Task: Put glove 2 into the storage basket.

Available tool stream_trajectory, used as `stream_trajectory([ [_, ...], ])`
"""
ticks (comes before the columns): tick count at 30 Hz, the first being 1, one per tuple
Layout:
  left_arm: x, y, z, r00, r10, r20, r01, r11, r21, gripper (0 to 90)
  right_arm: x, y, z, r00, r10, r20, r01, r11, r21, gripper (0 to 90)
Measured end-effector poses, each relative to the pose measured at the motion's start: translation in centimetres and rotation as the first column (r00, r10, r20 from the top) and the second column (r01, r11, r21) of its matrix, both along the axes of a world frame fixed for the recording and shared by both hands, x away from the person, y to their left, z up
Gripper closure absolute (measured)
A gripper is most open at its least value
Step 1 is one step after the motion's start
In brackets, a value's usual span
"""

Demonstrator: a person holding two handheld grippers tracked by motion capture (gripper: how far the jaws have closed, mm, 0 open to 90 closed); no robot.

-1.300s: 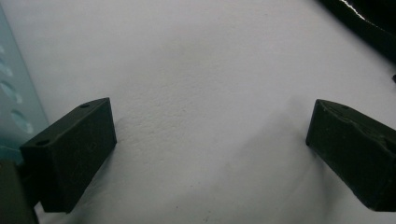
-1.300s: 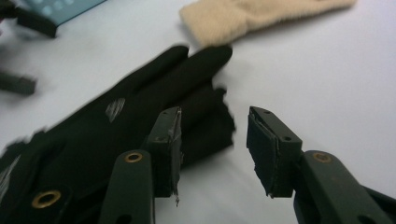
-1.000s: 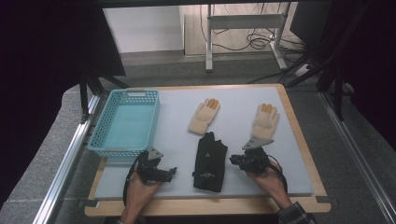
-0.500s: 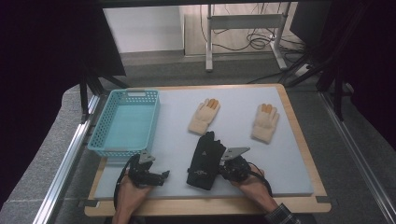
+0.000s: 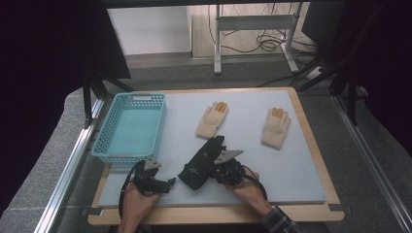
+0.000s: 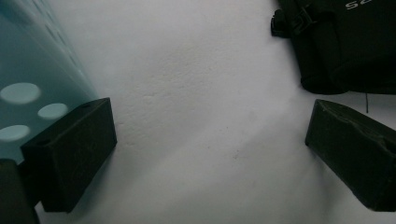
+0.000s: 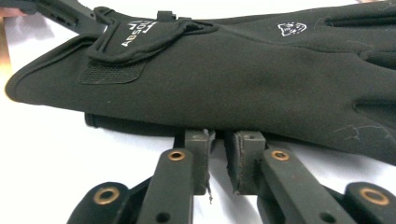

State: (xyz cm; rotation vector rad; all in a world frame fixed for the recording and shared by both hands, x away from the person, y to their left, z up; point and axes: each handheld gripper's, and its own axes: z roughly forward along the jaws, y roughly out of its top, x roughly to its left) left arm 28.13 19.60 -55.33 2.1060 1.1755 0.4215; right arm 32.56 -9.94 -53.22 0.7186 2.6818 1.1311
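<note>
since the earlier frame right gripper (image 5: pixel 224 167) moves to black glove (image 5: pixel 201 162), jaws just opening, narrow, empty; left gripper (image 5: pixel 156 180) wide; basket (image 5: pixel 108 145) empty.

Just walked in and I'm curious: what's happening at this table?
A person works with a gripper in each hand. The right gripper sits at the edge of a black glove, its jaws nearly together and just opening, with no cloth pinched. The left gripper waits open near a blue basket. Two tan gloves lie farther back.
</note>
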Motion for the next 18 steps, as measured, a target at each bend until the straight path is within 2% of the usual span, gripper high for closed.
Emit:
stream_trajectory([
  [4,0.0,0.0,0.0,1.0000,0.001,0.000,-0.001,1.0000,-0.003,1.9,-0.3,-0.5,0.2,1.0000,0.004,0.004,-0.004,1.0000,-0.009,72.5],
  [6,0.0,0.0,0.0,1.0000,0.001,-0.001,-0.001,1.0000,-0.003,1.9,-0.7,-1.5,0.7,1.0000,-0.001,0.010,0.001,1.0000,0.000,69.1],
  [8,0.0,0.0,0.0,1.0000,0.001,-0.001,-0.001,1.0000,-0.003,1.9,-0.7,-1.8,0.8,0.9999,-0.003,0.014,0.003,1.0000,0.000,67.6],
  [13,0.0,0.0,0.0,1.0000,0.000,-0.001,0.000,1.0000,-0.004,1.9,-0.8,-5.1,1.5,0.9972,-0.060,0.044,0.060,0.9982,0.007,56.3],
  [14,0.0,0.0,0.0,1.0000,0.000,-0.001,0.000,1.0000,-0.004,1.9,-0.8,-5.1,1.5,0.9972,-0.060,0.044,0.060,0.9982,0.007,56.3],
  [15,0.0,0.0,0.0,1.0000,0.000,-0.001,0.000,1.0000,-0.005,1.9,-0.7,-6.5,1.6,0.9947,-0.088,0.053,0.088,0.9961,0.008,50.9],
  [16,0.0,0.0,0.0,1.0000,0.000,-0.001,0.000,1.0000,-0.005,1.9,-0.7,-6.5,1.6,0.9947,-0.088,0.053,0.088,0.9961,0.008,50.9],
  [18,0.0,0.0,0.0,1.0000,0.000,-0.002,0.000,1.0000,-0.005,1.9,-0.4,-8.5,1.7,0.9885,-0.135,0.068,0.135,0.9909,0.007,42.8],
])
